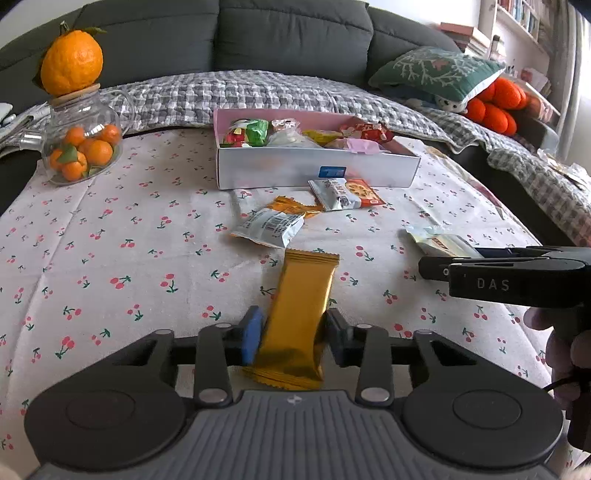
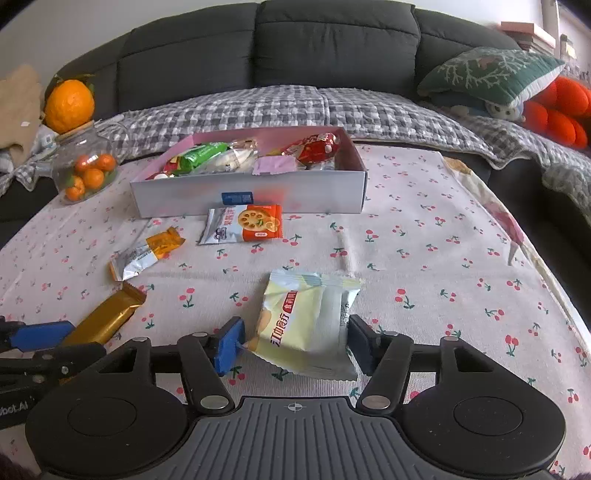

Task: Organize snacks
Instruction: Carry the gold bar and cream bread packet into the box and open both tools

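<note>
Cherry-printed cloth (image 1: 122,236) covers the table, with a dark sofa (image 1: 288,33) and a checked blanket (image 1: 229,92) behind it. Toward the sofa, a white snack box (image 1: 317,171) with a pink inside is already loaded with wrapped snacks. Just before it lie an orange-and-silver packet (image 1: 343,194) and a silver packet with a barcode (image 1: 269,229). A gold bar wrapper (image 1: 299,314) is pinched between the blue pads of the left gripper (image 1: 293,334). A pale yellow snack pouch (image 2: 310,325) is bracketed by the right gripper (image 2: 295,341), whose pads meet its two edges. At the table's left stands a glass jar of small oranges (image 1: 83,147), topped by a large orange (image 1: 72,62).
</note>
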`<state>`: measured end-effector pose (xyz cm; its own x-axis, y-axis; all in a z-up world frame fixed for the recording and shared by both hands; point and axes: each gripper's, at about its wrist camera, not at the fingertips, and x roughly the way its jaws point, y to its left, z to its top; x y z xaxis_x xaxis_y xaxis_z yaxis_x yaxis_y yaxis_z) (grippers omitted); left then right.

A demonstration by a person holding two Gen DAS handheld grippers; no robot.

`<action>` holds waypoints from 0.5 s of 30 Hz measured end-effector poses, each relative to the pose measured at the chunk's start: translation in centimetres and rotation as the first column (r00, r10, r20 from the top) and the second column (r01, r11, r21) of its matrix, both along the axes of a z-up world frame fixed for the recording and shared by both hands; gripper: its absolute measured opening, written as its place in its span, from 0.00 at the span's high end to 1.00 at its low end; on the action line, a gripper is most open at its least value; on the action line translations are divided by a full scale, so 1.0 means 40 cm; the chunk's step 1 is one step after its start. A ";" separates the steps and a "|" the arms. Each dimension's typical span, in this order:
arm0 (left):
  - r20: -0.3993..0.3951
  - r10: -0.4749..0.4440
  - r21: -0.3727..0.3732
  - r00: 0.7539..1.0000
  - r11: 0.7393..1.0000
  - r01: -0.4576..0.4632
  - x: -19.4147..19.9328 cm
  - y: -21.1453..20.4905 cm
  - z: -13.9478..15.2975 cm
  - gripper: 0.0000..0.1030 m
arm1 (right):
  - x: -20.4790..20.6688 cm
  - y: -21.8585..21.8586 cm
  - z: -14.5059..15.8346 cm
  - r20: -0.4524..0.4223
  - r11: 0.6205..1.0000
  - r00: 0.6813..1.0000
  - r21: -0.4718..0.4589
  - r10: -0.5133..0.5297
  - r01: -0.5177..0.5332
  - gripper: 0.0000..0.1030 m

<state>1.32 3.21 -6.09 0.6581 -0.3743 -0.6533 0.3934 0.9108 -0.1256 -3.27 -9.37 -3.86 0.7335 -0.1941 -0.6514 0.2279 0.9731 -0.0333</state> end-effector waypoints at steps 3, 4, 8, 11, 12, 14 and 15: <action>-0.018 0.005 -0.016 1.000 1.000 -0.005 0.005 0.005 0.003 0.72 | 0.001 0.001 0.003 -0.003 1.000 1.000 0.008 0.003 -0.003 0.43; -0.026 0.007 -0.023 1.000 1.000 -0.008 0.007 0.007 0.004 0.73 | 0.000 0.001 0.005 -0.004 1.000 1.000 0.015 0.003 -0.002 0.43; -0.051 0.011 -0.034 0.999 0.999 -0.013 0.014 0.007 0.011 0.74 | -0.002 0.002 0.021 0.005 0.999 1.000 0.044 0.009 -0.009 0.43; -0.070 0.020 -0.045 0.997 0.999 -0.023 0.019 0.007 0.017 0.74 | -0.002 0.005 0.036 0.017 0.998 1.000 0.059 0.017 -0.018 0.43; -0.075 0.021 -0.048 0.997 0.999 -0.025 0.022 0.007 0.019 0.74 | -0.002 0.005 0.041 0.021 0.998 1.000 0.065 0.019 -0.021 0.43; -0.081 0.023 -0.054 0.996 0.998 -0.027 0.026 0.005 0.024 0.74 | 0.000 0.007 0.050 0.024 0.997 0.999 0.074 0.023 -0.025 0.43; -0.081 0.024 -0.057 0.996 0.998 -0.028 0.029 0.005 0.027 0.74 | 0.001 0.007 0.054 0.026 0.997 0.999 0.077 0.024 -0.026 0.43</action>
